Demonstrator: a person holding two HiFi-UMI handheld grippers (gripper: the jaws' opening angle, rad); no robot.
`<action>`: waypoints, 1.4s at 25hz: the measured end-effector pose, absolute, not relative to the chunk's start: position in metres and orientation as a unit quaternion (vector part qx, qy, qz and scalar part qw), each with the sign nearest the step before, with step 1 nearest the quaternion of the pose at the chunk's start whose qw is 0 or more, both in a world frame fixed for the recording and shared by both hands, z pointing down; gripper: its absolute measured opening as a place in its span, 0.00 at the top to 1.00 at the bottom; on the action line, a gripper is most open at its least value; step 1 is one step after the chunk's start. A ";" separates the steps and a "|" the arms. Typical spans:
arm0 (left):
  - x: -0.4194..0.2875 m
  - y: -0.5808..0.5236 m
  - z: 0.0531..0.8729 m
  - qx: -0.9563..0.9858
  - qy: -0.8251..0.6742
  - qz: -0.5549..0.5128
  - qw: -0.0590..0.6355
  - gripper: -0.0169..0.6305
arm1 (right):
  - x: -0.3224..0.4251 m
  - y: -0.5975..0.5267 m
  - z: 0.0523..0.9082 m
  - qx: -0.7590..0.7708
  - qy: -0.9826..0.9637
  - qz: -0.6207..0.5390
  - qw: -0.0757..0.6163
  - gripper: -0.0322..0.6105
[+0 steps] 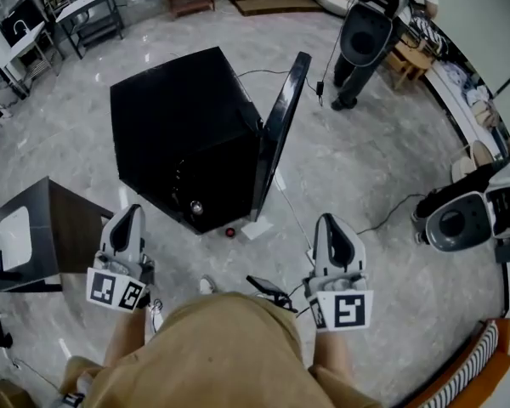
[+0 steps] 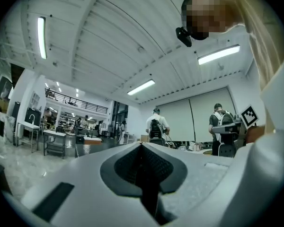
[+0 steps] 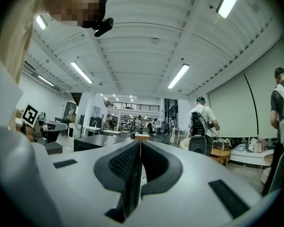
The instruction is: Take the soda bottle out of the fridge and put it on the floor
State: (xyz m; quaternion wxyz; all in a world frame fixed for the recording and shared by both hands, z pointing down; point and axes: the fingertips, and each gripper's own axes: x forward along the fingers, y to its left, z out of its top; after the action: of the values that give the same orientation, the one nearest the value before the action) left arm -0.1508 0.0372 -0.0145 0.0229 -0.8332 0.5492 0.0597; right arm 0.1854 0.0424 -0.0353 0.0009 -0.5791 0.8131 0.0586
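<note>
- The fridge (image 1: 178, 117) stands on the floor straight ahead of the person; its door (image 1: 280, 134) is swung wide at its right side, so the dark inside is open to a reach from the front
- The left gripper (image 1: 130, 214) hangs short of the fridge's front, to its left; its jaws are pressed together on nothing, which the left gripper view (image 2: 142, 146) confirms
- The right gripper (image 1: 328, 222) hangs short of the fridge too, off beyond the door's lower end; its jaws meet along a thin line (image 3: 139, 144) and carry nothing
- Both point level across the room, not down into the fridge; I judge the reach has not begun, and jaws this tight would have to part first
- The soda bottle cannot be made out for certain; a small pale round thing (image 1: 196, 206) low in the fridge's opening may be its top; a small red thing (image 1: 230, 232) lies on the floor just before the fridge, beside a white scrap (image 1: 257, 228)
</note>
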 end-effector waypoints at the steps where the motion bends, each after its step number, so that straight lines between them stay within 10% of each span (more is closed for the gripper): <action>1: -0.157 0.038 -0.017 -0.829 0.555 0.060 0.024 0.97 | 0.183 0.043 -0.040 -0.579 0.813 0.062 0.007 0.95; 35: -0.202 0.051 0.013 -0.839 0.543 0.018 0.002 0.97 | 0.113 0.067 -0.043 -0.582 0.809 0.060 -0.058 0.95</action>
State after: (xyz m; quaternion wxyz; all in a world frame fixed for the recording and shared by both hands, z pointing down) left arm -0.2017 0.0505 0.0130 0.0017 -0.8394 0.5432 0.0184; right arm 0.1126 0.0669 -0.0426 -0.0578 -0.5823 0.8087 0.0601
